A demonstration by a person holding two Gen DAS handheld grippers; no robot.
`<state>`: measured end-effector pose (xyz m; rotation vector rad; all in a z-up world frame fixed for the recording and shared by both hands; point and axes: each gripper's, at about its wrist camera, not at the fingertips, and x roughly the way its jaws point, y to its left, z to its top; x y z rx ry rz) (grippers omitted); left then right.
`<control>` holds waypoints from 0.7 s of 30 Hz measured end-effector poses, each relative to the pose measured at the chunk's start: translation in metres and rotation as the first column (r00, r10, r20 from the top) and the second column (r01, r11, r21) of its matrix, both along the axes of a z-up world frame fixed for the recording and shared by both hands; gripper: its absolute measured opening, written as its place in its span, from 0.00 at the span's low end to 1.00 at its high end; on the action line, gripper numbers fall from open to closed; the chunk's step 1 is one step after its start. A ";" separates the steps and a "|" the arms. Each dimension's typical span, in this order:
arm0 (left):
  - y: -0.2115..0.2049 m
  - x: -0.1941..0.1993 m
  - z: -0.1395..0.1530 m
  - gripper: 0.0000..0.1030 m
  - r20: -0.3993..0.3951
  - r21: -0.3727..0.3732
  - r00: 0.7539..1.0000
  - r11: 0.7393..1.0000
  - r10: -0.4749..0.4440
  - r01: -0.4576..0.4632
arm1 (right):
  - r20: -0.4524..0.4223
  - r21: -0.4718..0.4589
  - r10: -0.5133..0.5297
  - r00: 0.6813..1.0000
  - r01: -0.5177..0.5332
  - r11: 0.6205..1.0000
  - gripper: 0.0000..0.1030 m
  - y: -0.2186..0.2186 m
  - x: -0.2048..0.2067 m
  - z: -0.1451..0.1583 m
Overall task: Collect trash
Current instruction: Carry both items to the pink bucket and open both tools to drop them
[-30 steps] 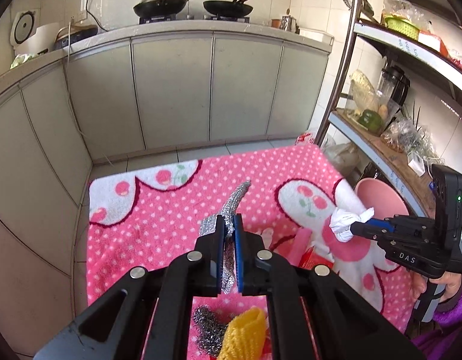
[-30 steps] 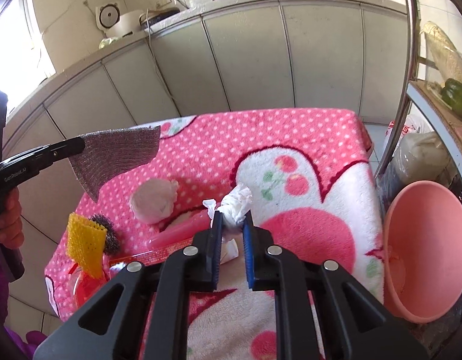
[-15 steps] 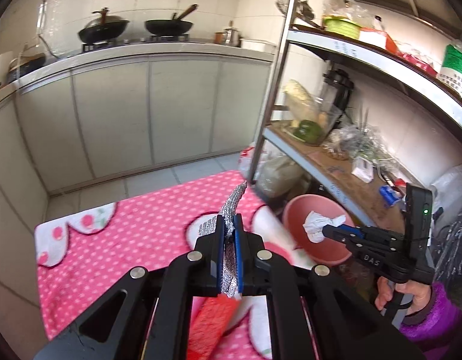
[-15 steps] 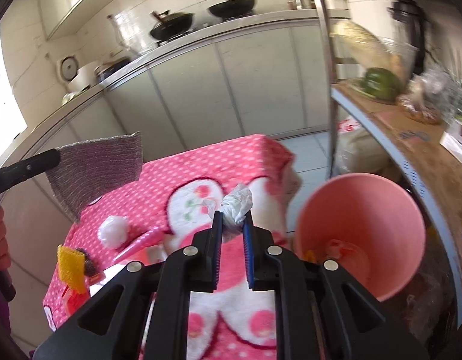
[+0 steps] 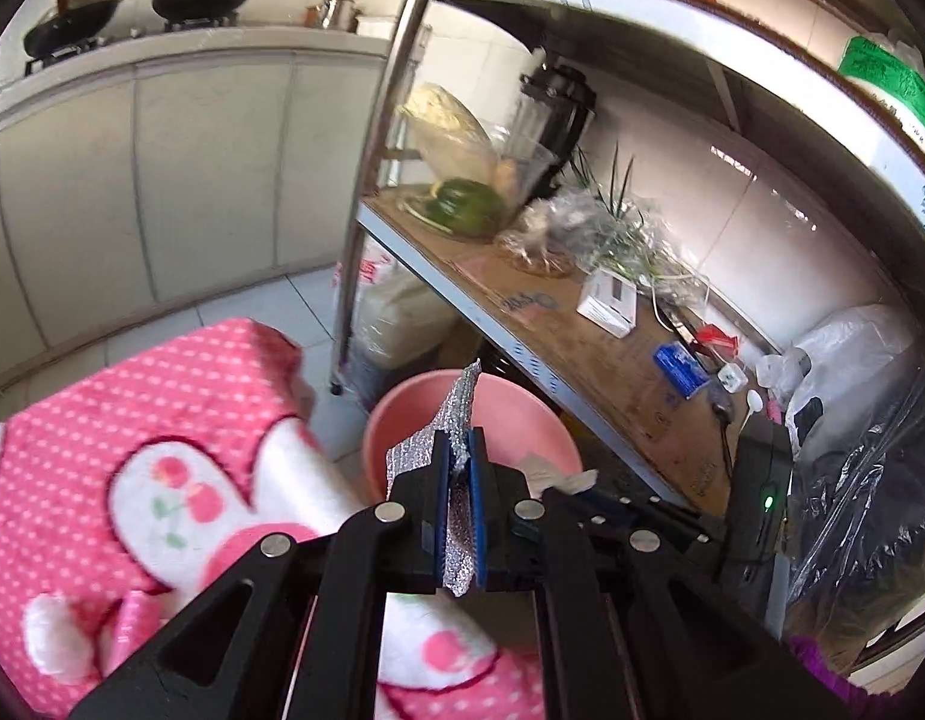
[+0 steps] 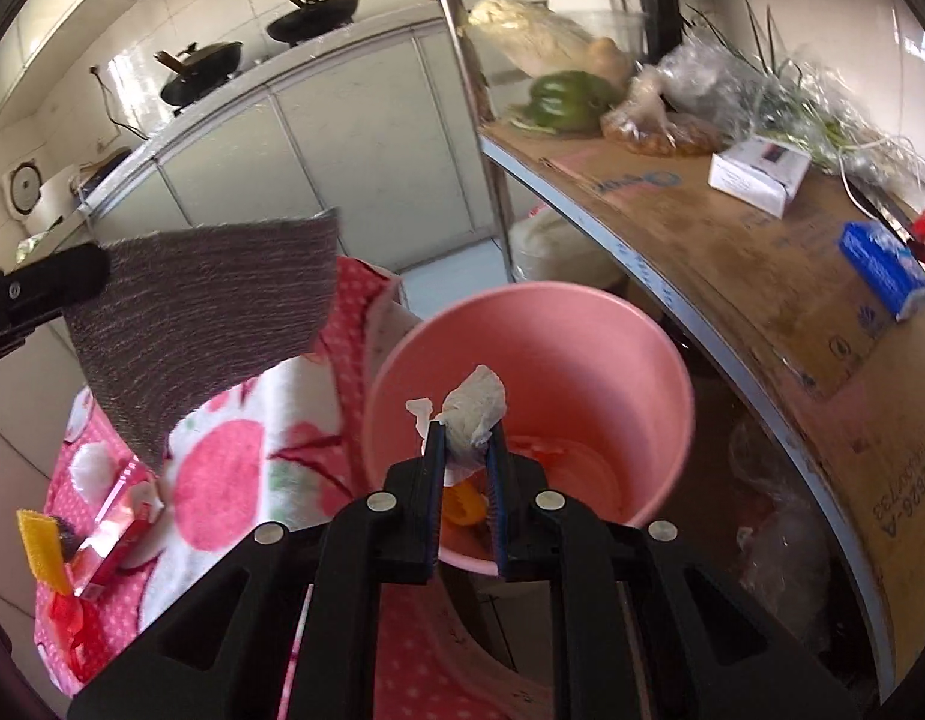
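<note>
Tissue (image 6: 475, 414), crumpled and white, sits pinched in the right gripper (image 6: 465, 450) at centre frame, directly above the open mouth of the pink bucket (image 6: 582, 324), where orange scraps already lie. At left in the same view, the left gripper (image 5: 460, 480) is clamped on a silvery foil sheet (image 6: 204, 324) that hangs over the pink dotted blanket (image 6: 234, 462), short of the bucket's rim. Dropping the tissue cleanly likely means parting the fingers while it is centred over the opening, then bringing the foil across the near rim before release. Room is tight to the right, where the metal shelf (image 6: 732, 264) edge overhangs the bucket; the left side over the blanket is freer.
</note>
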<state>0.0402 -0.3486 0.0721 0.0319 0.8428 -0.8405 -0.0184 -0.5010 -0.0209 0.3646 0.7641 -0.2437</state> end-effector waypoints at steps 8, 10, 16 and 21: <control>-0.068 0.014 -0.065 0.05 -0.047 0.116 0.999 0.993 -0.024 0.030 | -0.078 -0.010 -0.027 0.997 0.027 1.000 0.13 -0.011 0.005 -0.031; -0.074 0.019 -0.080 0.05 -0.063 0.140 0.998 0.990 -0.011 0.020 | -0.098 -0.011 -0.038 0.995 0.037 0.999 0.13 -0.015 0.008 -0.038; -0.083 0.027 -0.105 0.05 -0.098 0.172 0.995 0.985 0.000 0.017 | -0.148 -0.012 -0.053 0.988 0.052 0.999 0.13 -0.021 0.019 -0.055; -0.083 0.028 -0.112 0.06 -0.108 0.171 0.994 0.985 0.003 0.016 | -0.177 -0.017 -0.059 0.982 0.057 0.998 0.13 -0.020 0.024 -0.064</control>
